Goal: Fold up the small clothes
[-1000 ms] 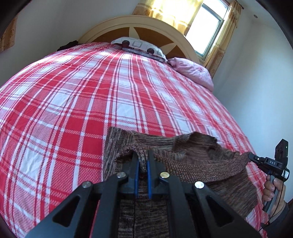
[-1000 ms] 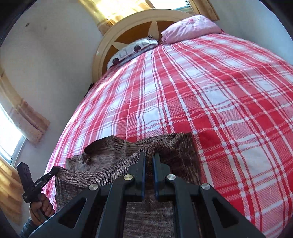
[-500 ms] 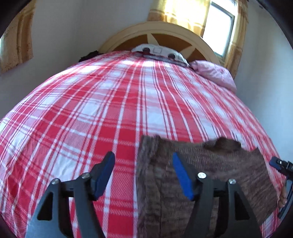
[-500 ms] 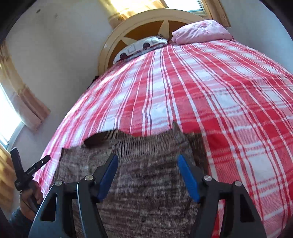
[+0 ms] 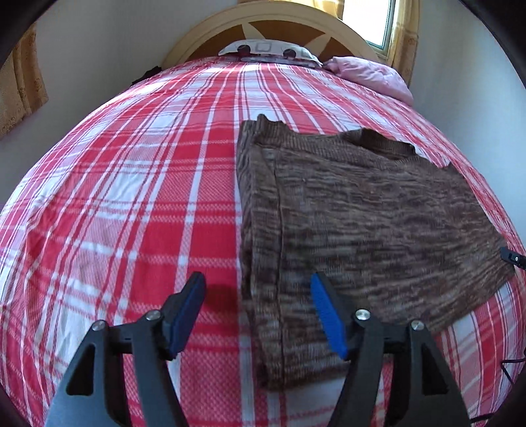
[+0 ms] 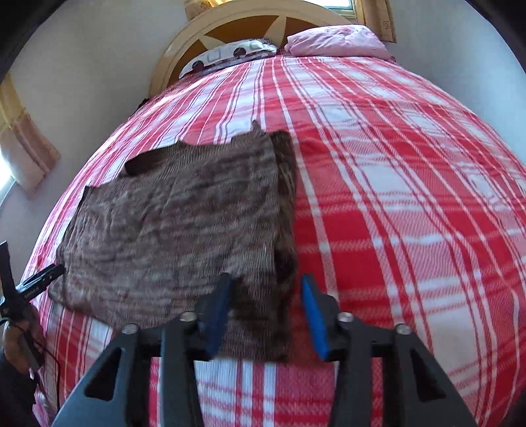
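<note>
A brown knit sweater point(image 5: 361, 213) lies flat on the red plaid bedspread point(image 5: 131, 197), with its neck hole at the far side and a narrow strip folded in along one side. My left gripper point(image 5: 256, 282) hovers open over the sweater's near left edge, one finger over the bedspread and one over the knit. My right gripper point(image 6: 267, 280) is over the near right corner of the sweater point(image 6: 180, 213). Its jaws are closing with the folded edge between them, and the pads are clear of the cloth. A hand holds the left gripper point(image 6: 33, 282) at the far left of the right wrist view.
A round wooden headboard point(image 5: 273, 26) stands at the far end. A patterned pillow point(image 5: 269, 49) and a pink pillow point(image 5: 368, 75) lie in front of it. A window with yellow curtains point(image 5: 404, 36) is at the back right. Walls close in on both sides of the bed.
Both grippers let go of the sweater, opened, and drew back toward its near edge. The lifted part now lies flat. The right jaws have narrowed since half a second ago.
</note>
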`<state>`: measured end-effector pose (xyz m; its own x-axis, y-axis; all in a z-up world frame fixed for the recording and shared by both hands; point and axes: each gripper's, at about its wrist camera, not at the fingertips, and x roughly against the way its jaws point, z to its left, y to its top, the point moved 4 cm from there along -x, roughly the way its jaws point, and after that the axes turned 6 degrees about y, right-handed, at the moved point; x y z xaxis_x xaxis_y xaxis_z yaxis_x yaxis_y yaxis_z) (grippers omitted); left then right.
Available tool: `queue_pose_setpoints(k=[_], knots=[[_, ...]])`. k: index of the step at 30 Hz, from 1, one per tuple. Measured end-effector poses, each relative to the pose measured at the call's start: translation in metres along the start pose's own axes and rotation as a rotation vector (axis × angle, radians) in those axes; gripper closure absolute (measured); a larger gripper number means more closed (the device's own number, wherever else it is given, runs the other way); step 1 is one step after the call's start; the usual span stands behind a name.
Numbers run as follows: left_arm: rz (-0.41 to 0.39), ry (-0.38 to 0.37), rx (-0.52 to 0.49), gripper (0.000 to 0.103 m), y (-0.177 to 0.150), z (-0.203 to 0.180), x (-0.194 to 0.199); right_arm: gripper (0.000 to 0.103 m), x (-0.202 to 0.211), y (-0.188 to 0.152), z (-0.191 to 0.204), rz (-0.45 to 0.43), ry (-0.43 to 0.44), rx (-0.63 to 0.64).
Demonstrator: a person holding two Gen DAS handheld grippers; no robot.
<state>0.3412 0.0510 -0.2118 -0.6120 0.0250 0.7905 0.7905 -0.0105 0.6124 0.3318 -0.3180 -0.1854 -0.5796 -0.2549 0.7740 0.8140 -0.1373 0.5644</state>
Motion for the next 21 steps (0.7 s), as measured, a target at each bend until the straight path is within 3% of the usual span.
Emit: queue_pose_setpoints(k=[2,3,4,14,18,20,21], knots=[[0.007,-0.005,-0.02,0.026,-0.006,-0.005,0.001,0.078,0.001,-0.009,0.002,0.004,-0.004,0.016],[0.011,-0.008,-0.034,0.024,-0.009,-0.007,0.0,0.091,0.003,-0.011,0.003,-0.002,-0.015,0.03],[-0.002,-0.012,-0.041,0.024,-0.01,-0.008,0.0,0.093,0.003,-0.012,0.004,-0.005,-0.015,0.034],[-0.005,-0.064,-0.001,0.015,-0.013,-0.002,-0.001,0.096,0.01,-0.027,0.002,-0.009,-0.038,0.004],[0.003,-0.033,-0.014,0.013,-0.016,-0.003,0.0,0.095,0.008,-0.024,0.0,0.002,-0.053,-0.029],[0.008,-0.012,-0.022,0.01,-0.018,-0.004,0.0,0.081,0.015,-0.022,0.006,-0.01,-0.085,-0.022],[0.007,-0.006,-0.021,0.008,-0.019,-0.004,0.001,0.068,0.022,-0.02,0.012,-0.036,-0.113,-0.001]])
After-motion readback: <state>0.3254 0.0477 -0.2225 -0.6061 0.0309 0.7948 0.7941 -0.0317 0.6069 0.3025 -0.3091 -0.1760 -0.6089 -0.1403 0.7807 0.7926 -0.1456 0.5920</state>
